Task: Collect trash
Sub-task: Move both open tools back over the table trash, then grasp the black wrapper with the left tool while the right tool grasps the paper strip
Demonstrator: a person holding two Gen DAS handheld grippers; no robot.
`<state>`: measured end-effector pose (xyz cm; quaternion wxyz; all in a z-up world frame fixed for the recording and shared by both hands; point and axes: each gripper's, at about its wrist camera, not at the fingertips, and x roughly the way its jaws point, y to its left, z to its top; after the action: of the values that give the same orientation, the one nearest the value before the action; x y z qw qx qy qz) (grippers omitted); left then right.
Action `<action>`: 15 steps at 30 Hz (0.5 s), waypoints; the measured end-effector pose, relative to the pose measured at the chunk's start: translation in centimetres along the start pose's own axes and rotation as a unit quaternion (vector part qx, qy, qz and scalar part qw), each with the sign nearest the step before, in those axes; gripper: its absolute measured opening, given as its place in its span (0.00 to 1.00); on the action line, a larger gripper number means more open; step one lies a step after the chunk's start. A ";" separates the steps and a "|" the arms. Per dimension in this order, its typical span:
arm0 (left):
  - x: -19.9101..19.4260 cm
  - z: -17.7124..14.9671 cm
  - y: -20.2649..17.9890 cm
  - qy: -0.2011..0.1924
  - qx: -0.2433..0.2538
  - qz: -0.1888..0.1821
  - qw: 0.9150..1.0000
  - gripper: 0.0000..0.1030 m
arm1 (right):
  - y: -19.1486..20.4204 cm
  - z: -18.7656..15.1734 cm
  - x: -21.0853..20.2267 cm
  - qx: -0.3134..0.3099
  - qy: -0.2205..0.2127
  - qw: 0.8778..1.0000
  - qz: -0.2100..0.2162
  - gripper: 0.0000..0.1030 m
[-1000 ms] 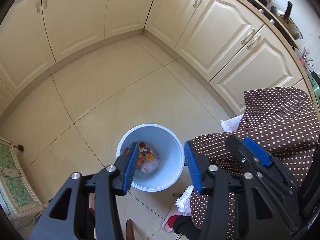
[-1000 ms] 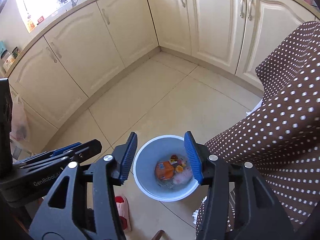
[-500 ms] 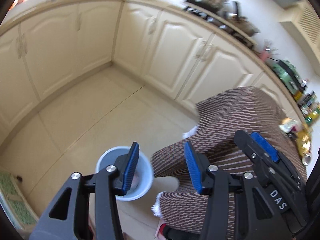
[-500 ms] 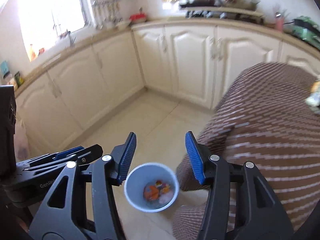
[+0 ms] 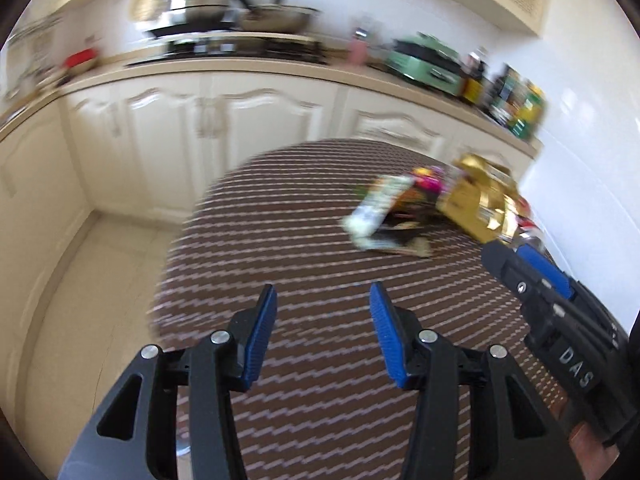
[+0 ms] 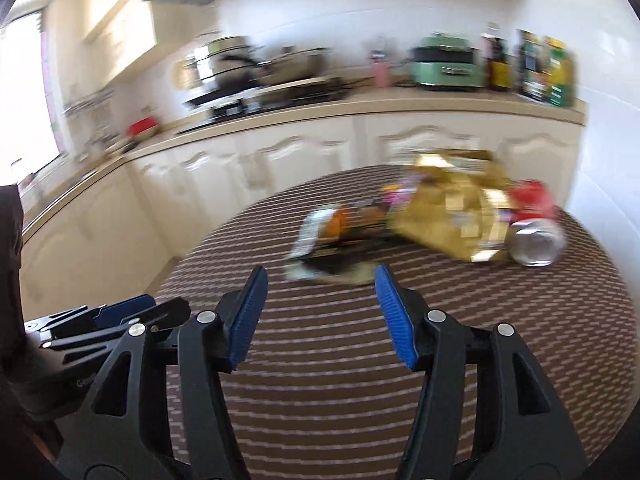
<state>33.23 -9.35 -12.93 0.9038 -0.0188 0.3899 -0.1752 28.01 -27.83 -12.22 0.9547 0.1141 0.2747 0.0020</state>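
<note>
The left gripper (image 5: 322, 320), black-framed with blue ribbed pads, hangs with its jaws apart and nothing between them, above a round table covered in a brown cloth with pale dots (image 5: 320, 400). The right gripper (image 6: 318, 304), of the same make, is widening its jaws, also empty, over the near part of the same cloth. The trash lies in a blurred heap on the far right of the table, well apart from both grippers: a crumpled gold foil bag (image 6: 452, 216), a dark snack wrapper with a white end (image 6: 340, 236) to its left, and a red and silver drink can (image 6: 536, 236) on its side at the right, touching the bag. No object lies between the pads and the heap. Beyond the table stand cream cabinets (image 5: 224, 136), and on the counter sit steel pots (image 6: 240, 64), a green appliance (image 6: 446, 64) and bottles (image 6: 532, 68).
</note>
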 end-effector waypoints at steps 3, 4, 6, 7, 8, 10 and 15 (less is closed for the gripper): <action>2.9 1.4 -3.1 0.019 0.018 -0.017 1.000 0.47 | -3.3 0.7 0.0 0.027 0.005 0.999 -0.019 0.56; 3.8 1.6 -3.6 0.024 0.019 -0.019 0.999 0.49 | -4.4 0.9 0.1 0.034 0.006 0.999 -0.023 0.56; 5.3 2.3 -4.6 0.033 0.020 -0.020 0.999 0.49 | -6.0 1.1 0.6 0.044 0.015 0.999 -0.025 0.56; 5.8 2.5 -4.9 0.035 0.020 -0.019 0.999 0.49 | -6.3 1.2 0.9 0.047 0.019 0.998 -0.024 0.56; 6.4 2.7 -5.2 0.039 0.020 -0.019 0.999 0.49 | -6.7 1.2 1.2 0.049 0.025 0.998 -0.022 0.56; 7.5 3.0 -5.5 0.049 0.022 -0.020 0.998 0.49 | -7.3 1.4 1.9 0.052 0.034 0.998 -0.015 0.56; 9.5 4.0 -6.2 0.059 0.022 -0.013 0.998 0.49 | -7.8 1.5 3.4 0.049 0.054 0.997 -0.008 0.56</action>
<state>40.25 -18.71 -15.72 0.8772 0.0068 0.4382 -0.1962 31.23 -35.49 -14.47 0.9316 0.1586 0.3269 -0.0135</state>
